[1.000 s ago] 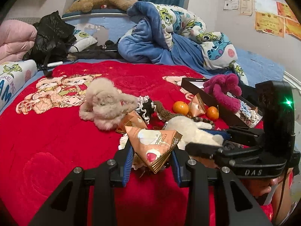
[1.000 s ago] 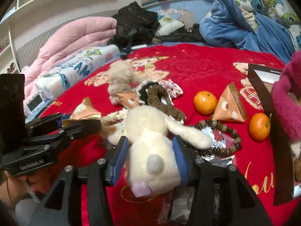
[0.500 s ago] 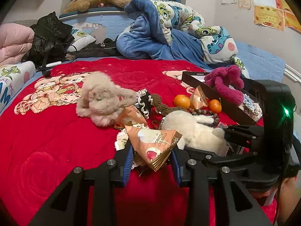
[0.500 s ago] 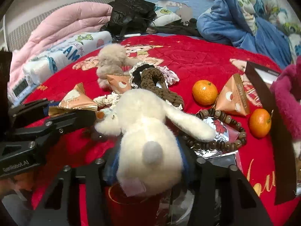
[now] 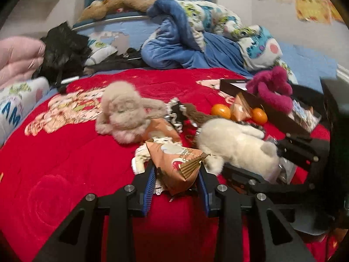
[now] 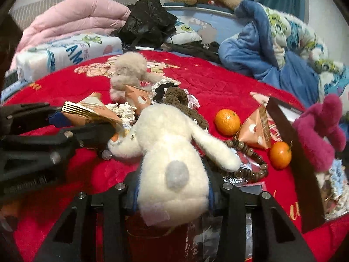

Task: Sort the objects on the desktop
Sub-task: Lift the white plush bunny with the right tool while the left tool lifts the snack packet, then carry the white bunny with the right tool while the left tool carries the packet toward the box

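Note:
My left gripper (image 5: 176,174) is shut on an orange triangular snack packet (image 5: 174,163), held just above the red bedspread (image 5: 65,174). To its right lies a white plush toy (image 5: 235,144) with my right gripper (image 5: 268,159) around its rear end. In the right wrist view the white plush toy (image 6: 170,148) fills the space between the jaws of the right gripper (image 6: 172,192). The jaws are closing and the pads press into its fur, mostly hidden by it. The left gripper (image 6: 87,120) with its packet (image 6: 87,111) shows at the left, close to the plush's head.
A beige plush (image 5: 124,113), a second packet (image 6: 137,96), lace and a brown knitted scrunchie (image 6: 176,96) lie behind. Two tangerines (image 6: 226,122) (image 6: 280,155), another packet (image 6: 258,128) and a bead bracelet (image 6: 250,166) are on the right. A dark box (image 6: 290,144) holds a magenta plush (image 6: 318,131).
The right gripper's jaws have narrowed onto the white plush, whose fur now covers the blue pads, and the gripper has rolled. The left gripper still holds its packet, nearly unmoved.

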`<state>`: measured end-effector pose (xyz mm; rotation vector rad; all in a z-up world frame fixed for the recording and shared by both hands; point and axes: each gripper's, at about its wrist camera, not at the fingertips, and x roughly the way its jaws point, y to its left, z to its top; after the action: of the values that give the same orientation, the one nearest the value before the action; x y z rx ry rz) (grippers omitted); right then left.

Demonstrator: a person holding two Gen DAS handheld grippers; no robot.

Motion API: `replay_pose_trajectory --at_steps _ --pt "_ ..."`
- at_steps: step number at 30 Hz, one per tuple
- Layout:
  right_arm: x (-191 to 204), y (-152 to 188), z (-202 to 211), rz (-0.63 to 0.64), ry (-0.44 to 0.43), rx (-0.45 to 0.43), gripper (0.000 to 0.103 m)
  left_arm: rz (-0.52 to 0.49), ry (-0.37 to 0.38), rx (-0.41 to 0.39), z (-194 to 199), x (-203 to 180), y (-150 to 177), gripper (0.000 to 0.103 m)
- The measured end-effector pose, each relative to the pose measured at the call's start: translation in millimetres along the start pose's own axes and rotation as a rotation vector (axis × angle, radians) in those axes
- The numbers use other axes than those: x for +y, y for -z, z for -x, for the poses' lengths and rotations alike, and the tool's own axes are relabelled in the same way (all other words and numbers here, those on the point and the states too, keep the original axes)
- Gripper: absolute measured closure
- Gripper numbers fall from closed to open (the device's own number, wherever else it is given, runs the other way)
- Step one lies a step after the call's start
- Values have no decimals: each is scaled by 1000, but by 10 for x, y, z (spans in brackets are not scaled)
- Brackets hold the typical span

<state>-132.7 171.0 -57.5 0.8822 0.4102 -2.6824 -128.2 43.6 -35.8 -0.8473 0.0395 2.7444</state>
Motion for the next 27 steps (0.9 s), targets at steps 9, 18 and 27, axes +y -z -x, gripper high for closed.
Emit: replay_pose_trajectory --at_steps 9,18,27 --pt "-31 -19 7 -14 -6 -7 61 111 48 -31 90 218 39 68" --pt "-192 -17 19 -101 -77 -15 61 141 66 -68 158 291 63 68" --pt "-279 -1 59 -149 -86 -36 61 163 72 -113 258 341 82 68"
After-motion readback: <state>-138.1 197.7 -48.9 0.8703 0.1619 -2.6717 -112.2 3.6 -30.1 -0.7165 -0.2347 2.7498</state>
